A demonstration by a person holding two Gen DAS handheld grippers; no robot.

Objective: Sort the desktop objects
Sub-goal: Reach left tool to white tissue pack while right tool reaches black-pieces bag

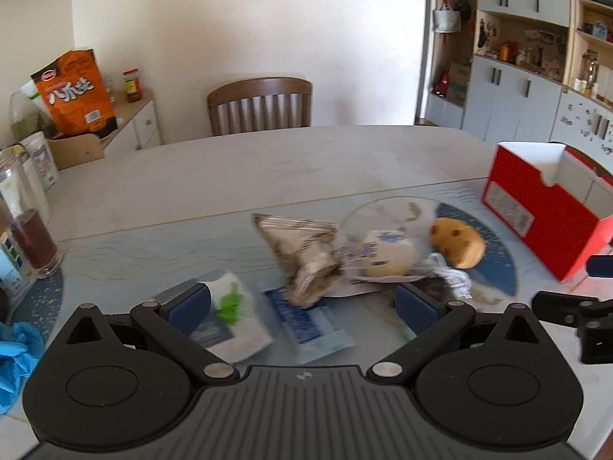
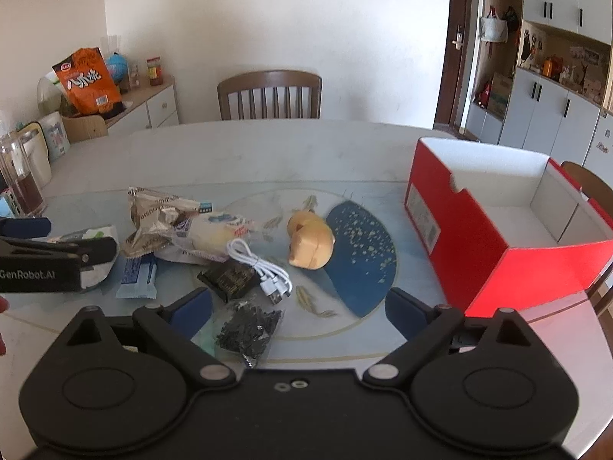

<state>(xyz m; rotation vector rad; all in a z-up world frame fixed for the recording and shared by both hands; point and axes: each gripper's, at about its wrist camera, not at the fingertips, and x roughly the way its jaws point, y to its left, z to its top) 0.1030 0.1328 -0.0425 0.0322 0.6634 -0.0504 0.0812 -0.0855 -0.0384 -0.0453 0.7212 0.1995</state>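
Observation:
A pile of small items lies mid-table: a crumpled brown snack wrapper [image 1: 302, 253] [image 2: 157, 218], a wrapped bun [image 1: 383, 255] [image 2: 214, 235], a yellow plush toy [image 1: 458, 247] [image 2: 310, 243], a white USB cable [image 2: 260, 268], a black sachet [image 2: 230, 278], a bag of dark bits [image 2: 249, 327], a blue packet [image 1: 306, 322] [image 2: 136, 276] and a tissue pack [image 1: 226, 318]. My left gripper [image 1: 304, 308] is open above the blue packet. My right gripper [image 2: 299, 312] is open over the bag of dark bits. The open red box [image 2: 479, 237] [image 1: 536, 211] stands to the right.
A glass of dark liquid [image 1: 32, 241] and jars stand at the table's left edge, a blue glove [image 1: 15, 349] beside them. A wooden chair [image 2: 270, 94] stands at the far side. An orange snack bag [image 2: 90, 78] sits on a side cabinet.

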